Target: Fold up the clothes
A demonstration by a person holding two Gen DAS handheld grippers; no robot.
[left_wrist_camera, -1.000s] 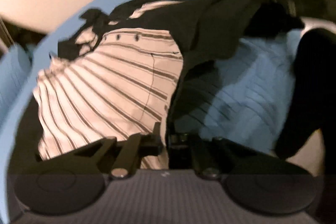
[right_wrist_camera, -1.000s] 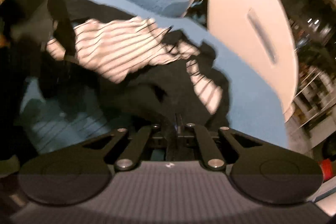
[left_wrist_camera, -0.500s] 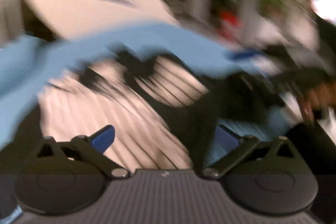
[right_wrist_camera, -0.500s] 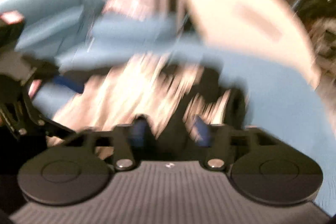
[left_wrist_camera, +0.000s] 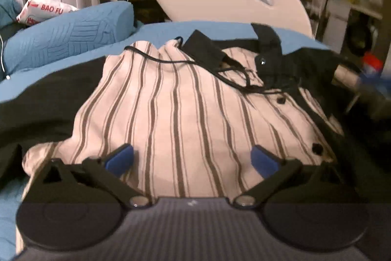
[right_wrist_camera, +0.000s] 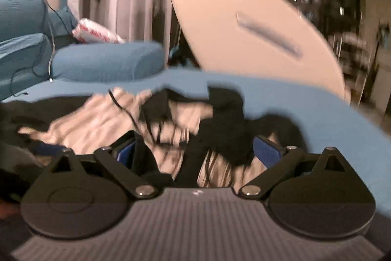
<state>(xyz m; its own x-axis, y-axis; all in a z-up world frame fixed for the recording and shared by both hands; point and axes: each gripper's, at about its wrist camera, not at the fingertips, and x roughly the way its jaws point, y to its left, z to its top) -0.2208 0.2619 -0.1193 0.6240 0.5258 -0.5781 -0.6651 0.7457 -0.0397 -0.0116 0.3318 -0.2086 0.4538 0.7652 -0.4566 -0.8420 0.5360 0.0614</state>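
Left wrist: left gripper (left_wrist_camera: 191, 159) spread wide, grasping nothing, low over striped shirt (left_wrist_camera: 185, 109) lying on blue bed (left_wrist_camera: 156, 31).

Right wrist: right gripper (right_wrist_camera: 193, 151) opening, pads clear of rumpled cloth between them. Probably between 2 folds; next calls for pinching a fresh edge and carrying it across.

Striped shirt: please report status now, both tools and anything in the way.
Left tool open, nothing gripped. Right tool opening, cloth between the jaws, not pinched. Striped shirt lies rumpled on blue bed. Black cord tangled across collar.
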